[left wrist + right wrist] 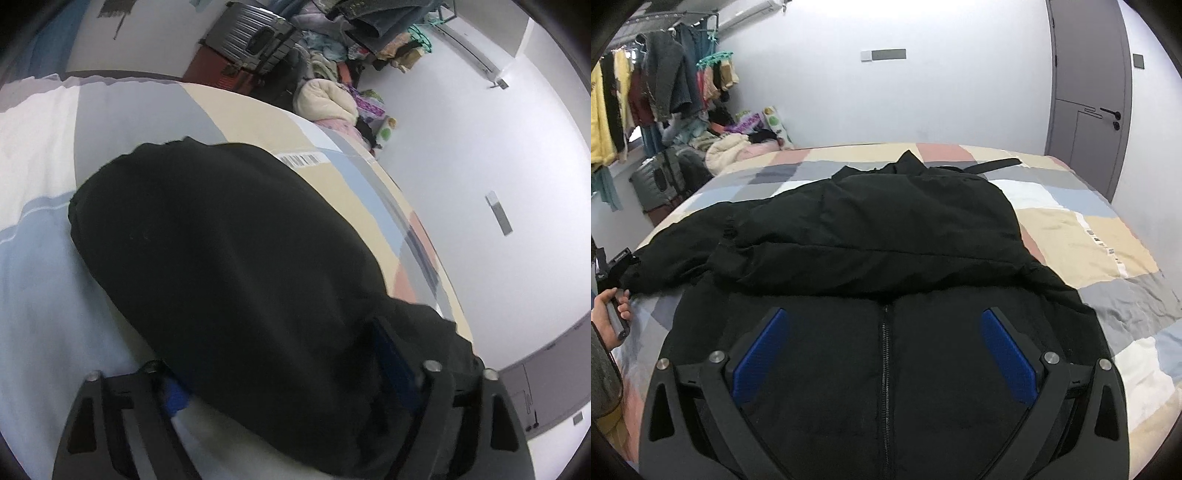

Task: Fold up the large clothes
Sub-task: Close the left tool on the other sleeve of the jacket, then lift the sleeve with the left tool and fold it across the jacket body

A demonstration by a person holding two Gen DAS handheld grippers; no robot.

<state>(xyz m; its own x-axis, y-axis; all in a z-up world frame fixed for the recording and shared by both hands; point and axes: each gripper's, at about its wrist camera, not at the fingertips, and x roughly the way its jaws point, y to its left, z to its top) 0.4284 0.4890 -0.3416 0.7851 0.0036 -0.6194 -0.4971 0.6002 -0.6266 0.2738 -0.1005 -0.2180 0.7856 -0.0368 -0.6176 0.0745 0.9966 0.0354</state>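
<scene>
A large black zip-up jacket lies spread on the patchwork bed, its zipper running toward me. One sleeve is folded across the chest. My right gripper hovers open and empty over the lower front, a blue pad on either side of the zipper. In the left wrist view the jacket's sleeve fills the frame. My left gripper is wide apart with black cloth lying between and over its fingers; the cloth hides part of the pads. The left gripper also shows at the sleeve's end.
A clothes rack with hanging garments stands at the left wall. A grey suitcase and a heap of clothes lie on the floor beside the bed. A grey door is at the back right.
</scene>
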